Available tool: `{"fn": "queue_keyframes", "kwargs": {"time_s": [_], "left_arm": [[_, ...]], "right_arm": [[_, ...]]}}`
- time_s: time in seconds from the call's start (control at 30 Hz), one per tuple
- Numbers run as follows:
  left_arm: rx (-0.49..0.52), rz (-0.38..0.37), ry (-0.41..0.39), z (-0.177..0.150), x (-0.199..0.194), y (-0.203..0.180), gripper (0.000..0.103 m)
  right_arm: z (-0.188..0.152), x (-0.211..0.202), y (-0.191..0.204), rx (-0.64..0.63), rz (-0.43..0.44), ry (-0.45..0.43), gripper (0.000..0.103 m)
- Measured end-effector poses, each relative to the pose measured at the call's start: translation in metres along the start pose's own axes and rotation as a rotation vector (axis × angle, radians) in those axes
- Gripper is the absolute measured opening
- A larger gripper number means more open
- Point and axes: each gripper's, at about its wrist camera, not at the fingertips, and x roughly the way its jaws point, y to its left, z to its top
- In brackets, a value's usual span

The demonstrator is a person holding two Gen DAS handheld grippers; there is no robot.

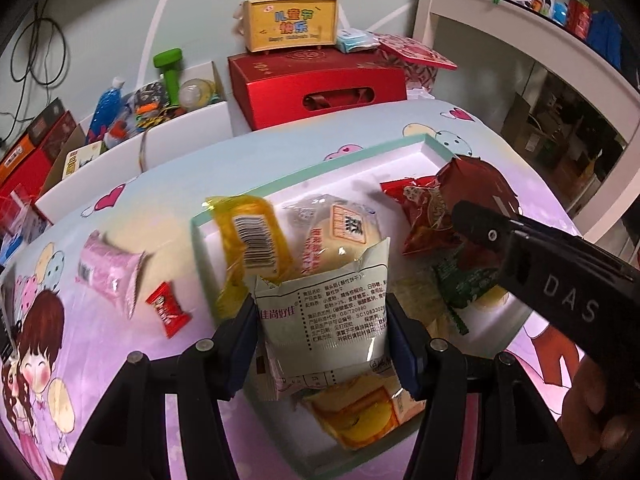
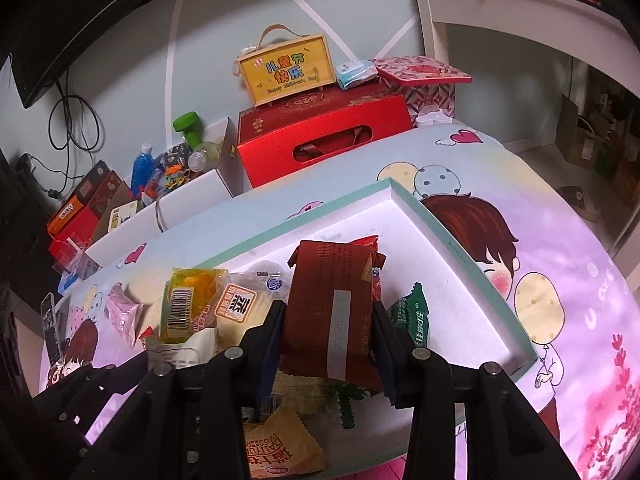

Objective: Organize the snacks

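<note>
Left gripper clenched on a white biscuit packet, right gripper clamped on a brown-red packet — both held lengthwise over the mint-rimmed tray. Two packets loose on the tablecloth left of the tray: one pink, one small red — nearer the left gripper.

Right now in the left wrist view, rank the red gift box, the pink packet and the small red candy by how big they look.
1. Red gift box, largest though farthest away.
2. Pink packet.
3. Small red candy, smallest; it lies beside the pink packet at similar nearness, so that order is sound.
</note>
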Motion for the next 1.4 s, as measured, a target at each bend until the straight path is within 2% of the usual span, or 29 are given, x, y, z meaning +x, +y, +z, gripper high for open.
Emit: {"fn": "queue_keyframes", "kwargs": {"time_s": [0.27,0.5,0.87,1.4], "left_arm": [[0.025,-0.011,0.004,0.002,0.011,-0.013,0.061],[0.032,0.006,0.017,0.002,0.012,-0.014,0.07],[0.039,0.022,-0.002,0.004,-0.006,-0.011,0.07],[-0.031,0.045,-0.015,0.006,-0.02,0.01,0.07]], "right_arm": [[-0.002,0.004,0.002,-0.008,0.001,0.015,0.044],[-0.002,0.004,0.004,-0.018,-0.005,0.015,0.046],[0.001,-0.006,0.008,-0.027,-0.009,-0.014,0.046],[0.001,-0.003,0.007,-0.029,-0.016,-0.005,0.046]]}}
